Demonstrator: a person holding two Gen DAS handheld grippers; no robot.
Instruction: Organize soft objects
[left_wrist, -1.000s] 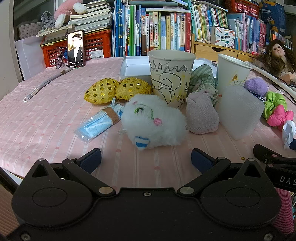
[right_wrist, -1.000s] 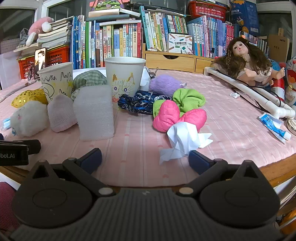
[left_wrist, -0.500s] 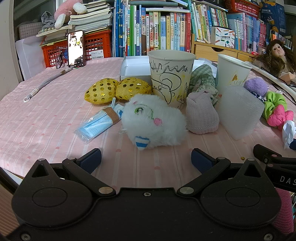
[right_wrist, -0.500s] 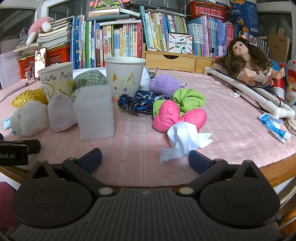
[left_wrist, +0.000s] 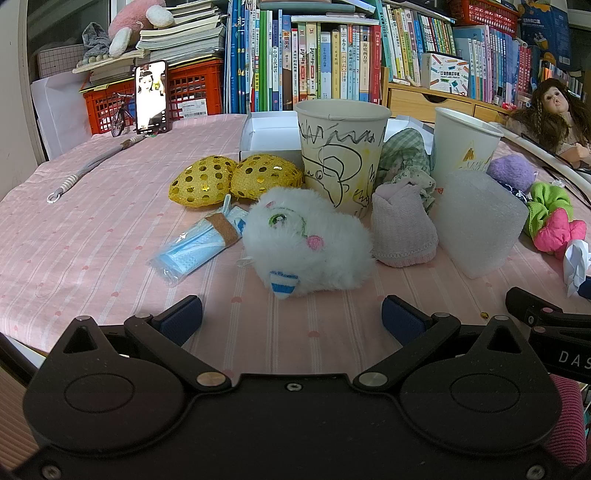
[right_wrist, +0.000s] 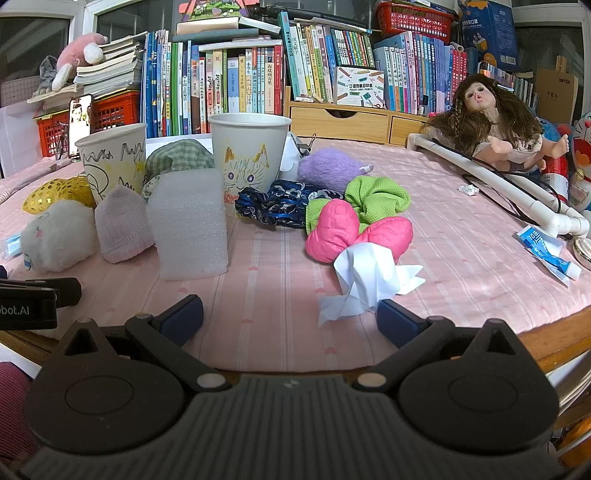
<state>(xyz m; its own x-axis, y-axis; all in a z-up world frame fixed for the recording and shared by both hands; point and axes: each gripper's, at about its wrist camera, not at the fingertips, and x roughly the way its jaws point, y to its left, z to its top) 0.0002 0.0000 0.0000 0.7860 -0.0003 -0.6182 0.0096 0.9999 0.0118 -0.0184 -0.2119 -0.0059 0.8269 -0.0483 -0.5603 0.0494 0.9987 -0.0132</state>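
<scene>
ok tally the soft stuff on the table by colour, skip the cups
white: 3, plush toy, foam block, tissue
gold: 2, sequin pads
pink: 2, knit sock, puffy bow
green: 2, scrunchie, gingham cloth
purple: 1, fuzzy pouch
navy: 1, scrunchie
total: 11

Green checked cloth (left_wrist: 402, 155) mostly hidden behind scribbled cup (left_wrist: 341, 155). Crumpled tissue (left_wrist: 576, 264) cut by right frame edge. Book spine titles unreadable.

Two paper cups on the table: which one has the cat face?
The right cup, behind the foam block, has a yellow-eared cat face. The left cup carries only black scribbles.
</scene>
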